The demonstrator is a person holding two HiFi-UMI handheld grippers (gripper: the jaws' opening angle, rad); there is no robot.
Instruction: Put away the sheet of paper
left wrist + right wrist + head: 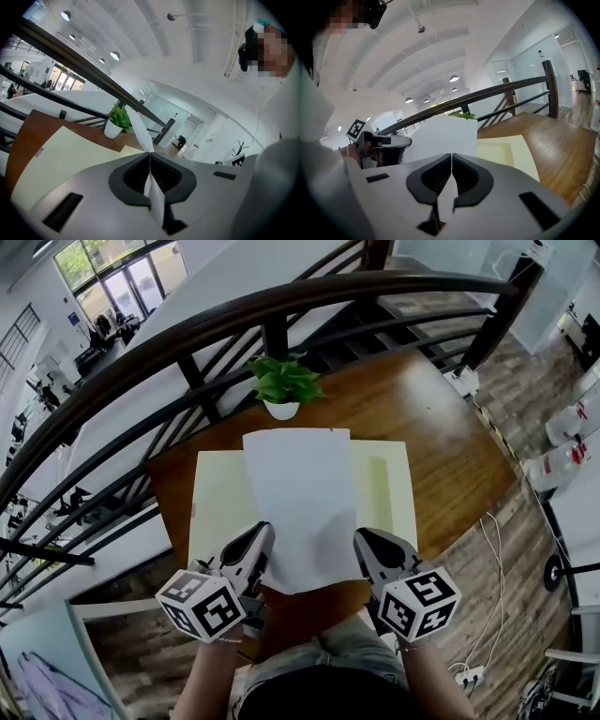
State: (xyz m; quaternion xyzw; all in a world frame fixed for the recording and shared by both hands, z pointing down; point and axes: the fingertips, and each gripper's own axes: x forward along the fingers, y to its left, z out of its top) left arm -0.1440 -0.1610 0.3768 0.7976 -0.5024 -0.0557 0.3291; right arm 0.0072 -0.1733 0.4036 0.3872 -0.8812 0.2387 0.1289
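- Your left claw [262,531] is pinching the sheet of paper [300,498] at its near left edge. In the left gripper view its jaws are closing flat against each other, with only the paper's thickness between them. A strip of the sheet is poking back past the pads toward you.
- Your right claw [362,538] is doing the same at the near right edge. Its jaws are pressing together on the paper, and a small flap is showing behind the pads.
- The two claws are sitting level with each other, well apart, with the sheet spanning the gap between them.
- From the tips the sheet is running straight ahead, away from you. You cannot tell whether its far part is touching what lies under it.
- A pale yellow mat [398,488] is lying below and ahead of both claws. It is spreading wider than the sheet, out past the left claw's left side and the right claw's right side.
- The mat is resting on a brown wooden table [441,427], which is reaching further ahead and off to the right of the right claw.
- A potted plant [284,388] is standing just past the sheet's far edge, ahead of the gap between the claws.
- A dark curved railing [234,315] is arching beyond the plant.
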